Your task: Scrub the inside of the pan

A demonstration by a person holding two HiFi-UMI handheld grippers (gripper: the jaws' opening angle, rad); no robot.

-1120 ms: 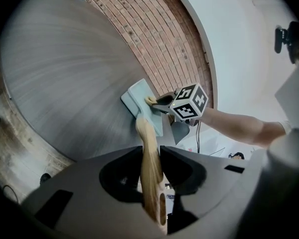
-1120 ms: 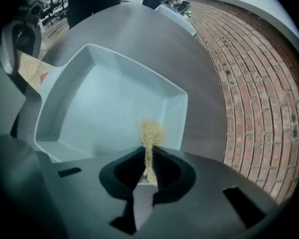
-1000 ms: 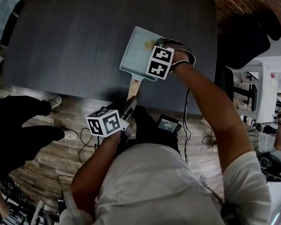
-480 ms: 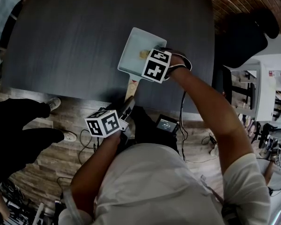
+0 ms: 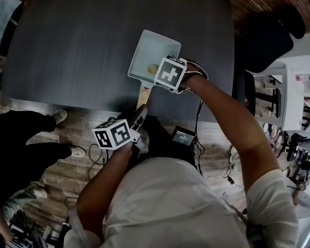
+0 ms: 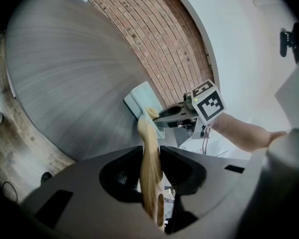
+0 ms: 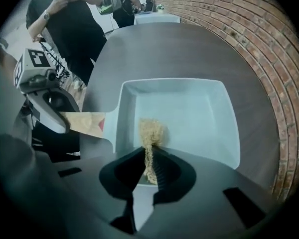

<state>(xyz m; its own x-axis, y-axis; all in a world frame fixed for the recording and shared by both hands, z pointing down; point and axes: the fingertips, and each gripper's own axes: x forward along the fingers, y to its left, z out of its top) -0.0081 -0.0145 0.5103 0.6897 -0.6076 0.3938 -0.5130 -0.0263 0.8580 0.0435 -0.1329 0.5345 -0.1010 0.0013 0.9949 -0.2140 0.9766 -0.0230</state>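
Looking down from the head view: the pale blue square pan (image 5: 151, 48) sits flat on the dark table (image 5: 77, 45), close to the near edge, its wooden handle (image 5: 143, 94) pointing back toward me. My left gripper (image 5: 140, 115) has the handle's near end. My right gripper (image 5: 156, 71) points down into the pan's near side, with a tan scrubber (image 5: 152, 68) showing just beside its marker cube. Left gripper view: both jaws are clamped on the wooden handle, which runs up between them to the pan. The right gripper comes in from the right, over the pan's near wall. Right gripper view: the jaws are pinched tight on the scrubber's thin tail, and its bushy end sits low inside the pan, by the wall on the handle side. The left gripper is at far left, gripping the handle. A person in dark clothes (image 7: 70, 19) stands beyond the table's far left.
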